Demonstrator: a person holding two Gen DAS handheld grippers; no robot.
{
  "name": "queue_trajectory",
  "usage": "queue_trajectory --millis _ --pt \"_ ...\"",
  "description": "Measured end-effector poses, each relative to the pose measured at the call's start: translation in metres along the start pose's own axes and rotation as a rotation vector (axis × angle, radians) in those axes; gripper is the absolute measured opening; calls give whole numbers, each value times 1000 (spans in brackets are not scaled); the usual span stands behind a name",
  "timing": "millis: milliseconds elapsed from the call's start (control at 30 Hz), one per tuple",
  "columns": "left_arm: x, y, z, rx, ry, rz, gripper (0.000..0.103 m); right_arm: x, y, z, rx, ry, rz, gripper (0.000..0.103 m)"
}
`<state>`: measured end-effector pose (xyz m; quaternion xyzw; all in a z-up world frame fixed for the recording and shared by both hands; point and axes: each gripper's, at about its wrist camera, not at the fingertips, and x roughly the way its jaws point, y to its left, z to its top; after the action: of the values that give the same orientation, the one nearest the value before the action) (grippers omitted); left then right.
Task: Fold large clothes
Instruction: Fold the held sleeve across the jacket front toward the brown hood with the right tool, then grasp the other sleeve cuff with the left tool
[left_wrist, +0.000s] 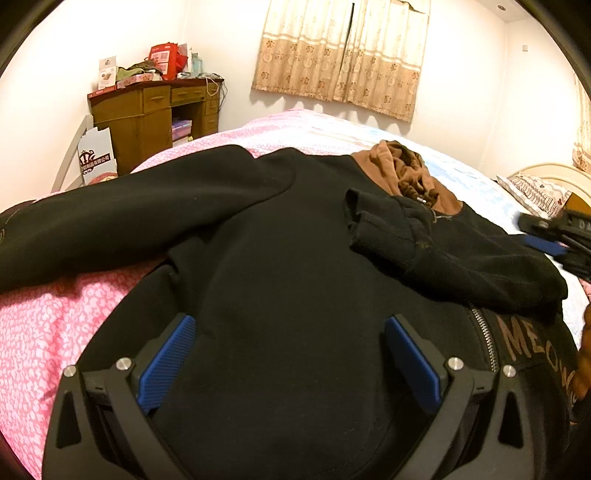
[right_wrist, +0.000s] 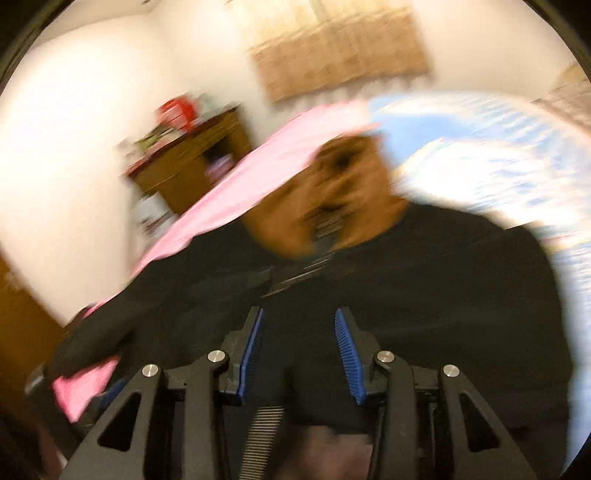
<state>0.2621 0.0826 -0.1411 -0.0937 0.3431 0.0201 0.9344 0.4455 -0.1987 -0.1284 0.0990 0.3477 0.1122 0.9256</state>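
open left gripper (left_wrist: 290, 354) over black hoodie (left_wrist: 295, 266)

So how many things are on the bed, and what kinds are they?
Black hoodie with a brown hood: 1
Pillow: 1
Pink and blue bedspread: 1
Total: 3
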Motion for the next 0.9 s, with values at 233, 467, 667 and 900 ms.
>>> queue_trajectory --millis 233,467,667,900 --pt "0 -2 1 9 13 18 103 27 -45 -37 -50 89 -176 44" --pt "-2 -3 1 54 68 83 103 37 -17 -36 -199 89 -299 58" --pt "-59 60 21 -91 4 98 103 26 -28 -37 -136 74 -221 61" --pt "-137 231 34 -654 -219 317 103 22 -26 -43 -144 75 -224 62"
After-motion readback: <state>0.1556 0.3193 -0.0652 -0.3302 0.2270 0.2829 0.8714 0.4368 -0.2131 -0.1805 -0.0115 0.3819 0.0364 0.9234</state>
